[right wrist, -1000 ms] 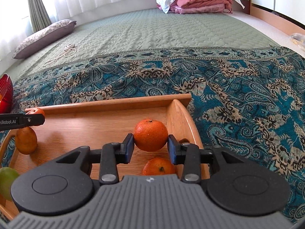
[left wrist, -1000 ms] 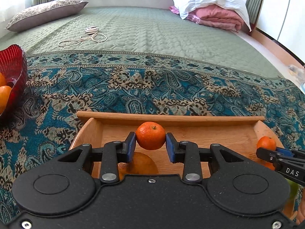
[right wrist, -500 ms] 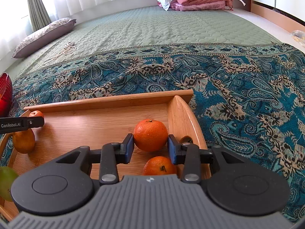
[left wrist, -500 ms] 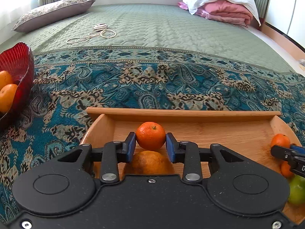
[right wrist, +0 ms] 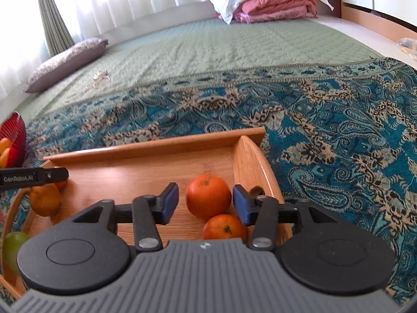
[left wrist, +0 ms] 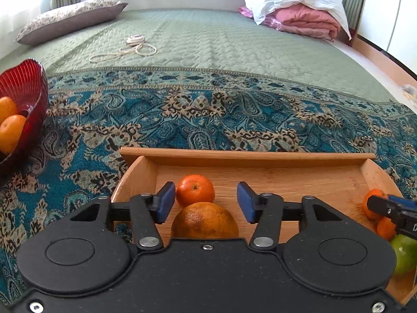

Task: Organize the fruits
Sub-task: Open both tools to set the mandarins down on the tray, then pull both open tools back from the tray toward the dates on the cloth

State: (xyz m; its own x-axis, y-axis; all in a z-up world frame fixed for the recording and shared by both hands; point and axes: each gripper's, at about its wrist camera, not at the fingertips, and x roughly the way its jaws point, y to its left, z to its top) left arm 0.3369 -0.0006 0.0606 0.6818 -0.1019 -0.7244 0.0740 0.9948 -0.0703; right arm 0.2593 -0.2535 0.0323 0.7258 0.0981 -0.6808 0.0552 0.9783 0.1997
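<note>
Nearest the left wrist camera, the left tool (left wrist: 206,200) has just been opening: its blue pads stand apart, released, with a small mandarin (left wrist: 195,190) between them, close to the left pad and clear of the right one. Just in front of that fruit, closer to the camera, lies a larger dull orange (left wrist: 205,220). Both rest on the floor of the wooden tray (left wrist: 247,157), at its left end.

At the tray's right end, the right tool (right wrist: 206,203) has likewise just been opening and is released; an orange (right wrist: 208,197) sits between its pads, near the right pad and apart from the left. A smaller mandarin with a green stem (right wrist: 224,227) lies just below it, touching it. A green fruit (left wrist: 405,253) sits at the tray's near edge between the two ends.

The tray stands on a teal paisley blanket (left wrist: 234,114) spread over the bed. To the left, a red bowl (left wrist: 28,83) holds more oranges. Beyond lies a green quilt (left wrist: 221,41) with a coiled cord (left wrist: 130,47), a pillow (left wrist: 70,18), and folded pink bedding (left wrist: 305,20)
</note>
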